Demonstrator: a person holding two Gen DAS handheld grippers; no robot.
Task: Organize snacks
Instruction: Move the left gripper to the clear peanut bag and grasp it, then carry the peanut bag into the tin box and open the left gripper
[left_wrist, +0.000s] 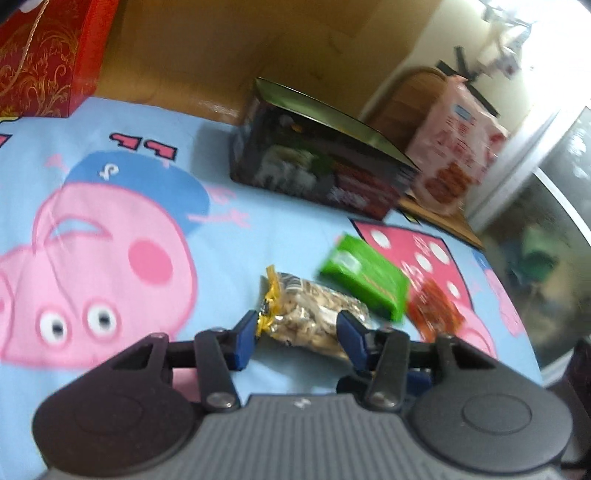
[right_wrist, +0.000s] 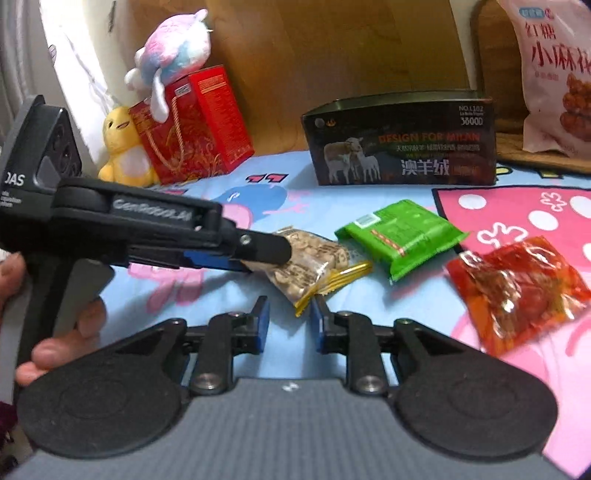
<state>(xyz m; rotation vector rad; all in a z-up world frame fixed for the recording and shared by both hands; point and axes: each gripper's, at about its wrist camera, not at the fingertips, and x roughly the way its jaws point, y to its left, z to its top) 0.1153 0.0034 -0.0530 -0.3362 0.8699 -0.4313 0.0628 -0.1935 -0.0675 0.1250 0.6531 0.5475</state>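
Observation:
A clear packet of nuts (left_wrist: 310, 317) with gold ends lies on the blue cartoon sheet (left_wrist: 110, 147). My left gripper (left_wrist: 297, 338) is shut on it, one blue pad at its gold end and the other against its far side. From the right wrist view the left gripper (right_wrist: 269, 256) comes in from the left, its fingers clamped over the nut packet (right_wrist: 314, 266). My right gripper (right_wrist: 289, 319) stands open with a narrow gap; the packet's gold end lies just beyond its right fingertip. A green packet (right_wrist: 400, 236) and a red packet (right_wrist: 517, 291) lie to the right.
An open dark box (right_wrist: 402, 147) stands at the back, with a pink snack bag (right_wrist: 554, 74) to its right. A red gift box (right_wrist: 192, 125) and two plush toys (right_wrist: 122, 147) stand at the back left. A hand (right_wrist: 55, 350) holds the left gripper's handle.

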